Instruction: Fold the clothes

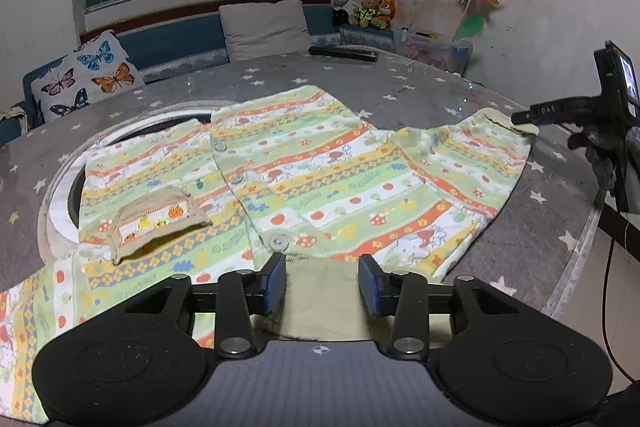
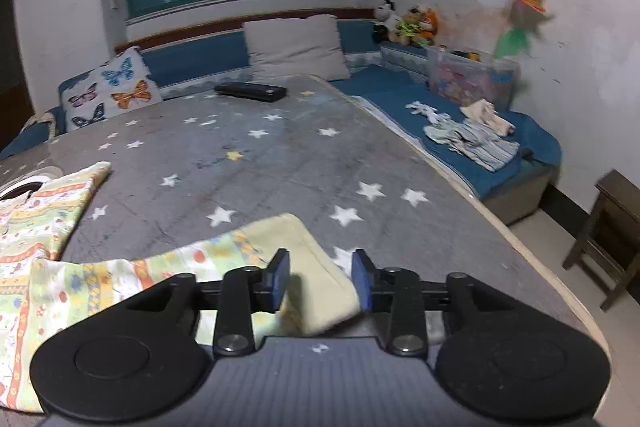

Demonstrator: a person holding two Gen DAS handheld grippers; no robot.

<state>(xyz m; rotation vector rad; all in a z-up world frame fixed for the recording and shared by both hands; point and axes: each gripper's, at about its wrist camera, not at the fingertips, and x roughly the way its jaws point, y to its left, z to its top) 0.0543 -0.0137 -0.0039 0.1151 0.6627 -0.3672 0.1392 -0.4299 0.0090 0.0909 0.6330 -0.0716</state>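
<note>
A child's top [image 1: 320, 179] in green, orange and yellow stripes lies spread, front up, on the grey star-print table [image 1: 400, 95]. It has buttons down the middle and a small pocket [image 1: 156, 223]. My left gripper [image 1: 323, 285] is open at the near hem, with the pale ribbed band lying loose between its blue pads [image 1: 276, 283]. One sleeve [image 1: 480, 155] stretches out to the right. My right gripper [image 2: 321, 281] is open over that sleeve's pale cuff [image 2: 316, 259], which lies slack between the fingers. Its black tip also shows in the left wrist view.
A round hole [image 1: 72, 195] in the table lies partly under the top's left side. A black flat box [image 2: 251, 91] rests at the far edge. Blue bench seating holds cushions [image 2: 296, 47], loose clothes [image 2: 476, 139] and a plastic bin [image 2: 472, 79]. A wooden stool [image 2: 612, 239] stands right.
</note>
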